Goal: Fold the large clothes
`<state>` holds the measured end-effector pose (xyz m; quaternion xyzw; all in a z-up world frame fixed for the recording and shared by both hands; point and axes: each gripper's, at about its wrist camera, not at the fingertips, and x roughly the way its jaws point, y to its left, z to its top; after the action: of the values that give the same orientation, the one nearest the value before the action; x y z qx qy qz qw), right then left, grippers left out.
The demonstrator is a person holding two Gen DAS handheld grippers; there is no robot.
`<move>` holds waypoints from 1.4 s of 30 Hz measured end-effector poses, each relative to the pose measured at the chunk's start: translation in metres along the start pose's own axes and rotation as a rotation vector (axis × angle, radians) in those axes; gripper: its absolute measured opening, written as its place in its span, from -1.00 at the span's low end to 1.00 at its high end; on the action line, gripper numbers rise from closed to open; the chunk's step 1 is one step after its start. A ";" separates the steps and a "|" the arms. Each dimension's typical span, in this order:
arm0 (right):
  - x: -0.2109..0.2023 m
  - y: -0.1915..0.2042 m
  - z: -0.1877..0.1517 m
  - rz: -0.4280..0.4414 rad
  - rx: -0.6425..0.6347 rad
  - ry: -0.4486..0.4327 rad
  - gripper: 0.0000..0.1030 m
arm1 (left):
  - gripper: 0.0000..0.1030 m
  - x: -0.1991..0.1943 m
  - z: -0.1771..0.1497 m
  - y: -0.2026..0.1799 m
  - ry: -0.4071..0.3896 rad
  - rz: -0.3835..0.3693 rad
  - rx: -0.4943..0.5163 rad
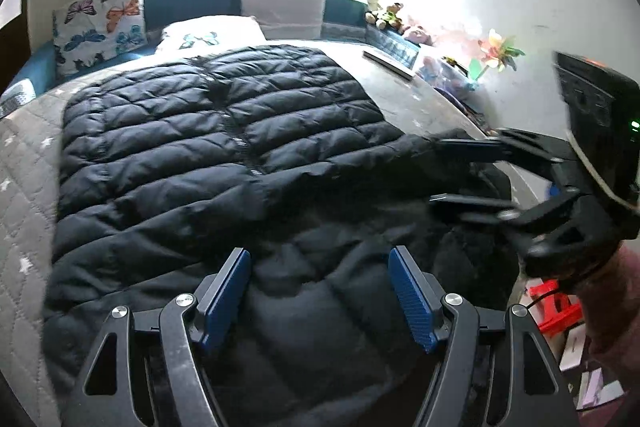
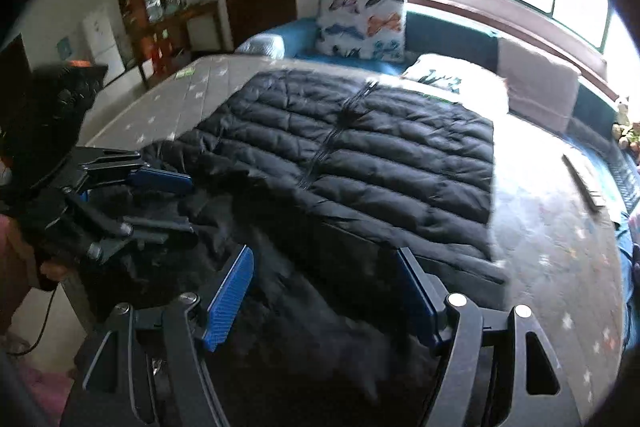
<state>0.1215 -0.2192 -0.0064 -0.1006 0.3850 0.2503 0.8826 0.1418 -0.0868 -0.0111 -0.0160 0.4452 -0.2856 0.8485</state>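
**Both grippers released over the near edge of the jacket**

We have a black quilted puffer jacket (image 1: 224, 131) spread flat on the grey star-patterned quilted bedspread (image 1: 24, 163), its zip running away from us toward the butterfly-print pillows (image 1: 100, 27) under the window. The part nearest us is rumpled and darker, and we cannot tell whether it is the hood or the collar.

Our left gripper (image 1: 320, 291) hangs over that near edge with its blue ribbed pads (image 1: 412, 299) standing wide apart and nothing pinched between them. Our right gripper (image 2: 326, 295) is in the same state: jaws released, fabric below them but not pressed. In the left wrist view the right gripper sits just beside the jacket's right-hand edge, near the rim of the bed.

We judge the step in hand to be taking hold for the next fold. To do it well, we should bring each gripper down on its own side of the near edge, bite through the full puffy thickness rather than the slippery outer shell alone, and close evenly. Lifting both sides level should keep the crease straight across the zip.
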 end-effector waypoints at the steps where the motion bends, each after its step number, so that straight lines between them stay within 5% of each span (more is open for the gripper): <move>1: 0.008 0.001 0.000 0.007 0.000 0.005 0.52 | 0.44 0.004 0.000 -0.002 0.004 0.000 0.006; 16: 0.051 -0.005 -0.023 -0.006 -0.018 0.048 0.53 | 0.44 0.045 -0.002 -0.007 0.056 0.004 0.023; 42: 0.037 -0.007 -0.032 -0.038 -0.053 0.073 0.53 | 0.44 0.051 -0.005 -0.005 0.054 0.017 0.018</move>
<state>0.1262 -0.2239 -0.0555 -0.1404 0.4081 0.2398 0.8696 0.1579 -0.1149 -0.0506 0.0029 0.4653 -0.2826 0.8388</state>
